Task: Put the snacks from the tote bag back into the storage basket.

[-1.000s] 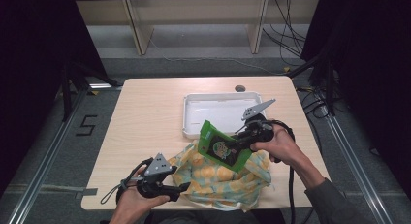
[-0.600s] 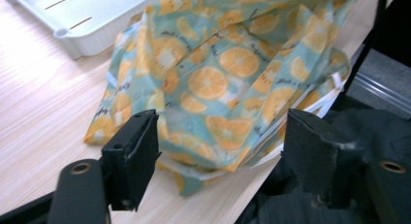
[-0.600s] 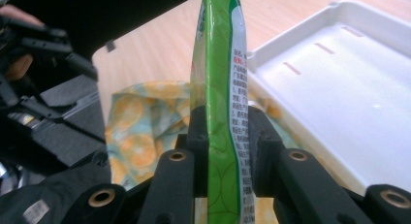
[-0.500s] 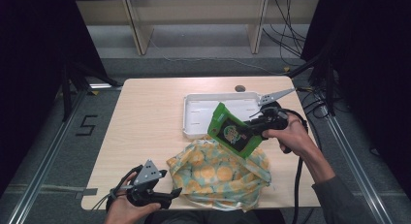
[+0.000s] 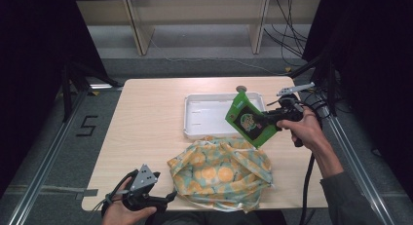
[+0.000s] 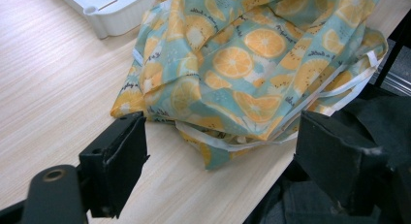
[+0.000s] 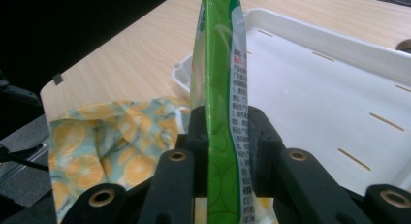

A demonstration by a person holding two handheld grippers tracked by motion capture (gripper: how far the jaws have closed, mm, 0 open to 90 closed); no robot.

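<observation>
One green packet [image 5: 249, 121] clamped in the right gripper [image 5: 269, 120] over one white tray [image 5: 204, 119]; one orange-print bag [image 5: 221, 172] sits nearby, and the left gripper [image 6: 213, 156] has just been opening, nothing between its jaws.

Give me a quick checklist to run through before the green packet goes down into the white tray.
1. Grip on the green packet: the right gripper has its jaws clamped on the packet's lower edge. Ok.
2. White tray ready to take it: its floor is bare. Ok.
3. Packet over the tray: in the high view it hangs over the tray's right end. Ok.
4. Orange-print bag out of the path: it lies nearer the person; whether it overlaps the tray's near rim, cannot tell.
5. Left gripper out of the way: its jaws have just been opening, nothing between them, at the near table edge. Ok.
</observation>
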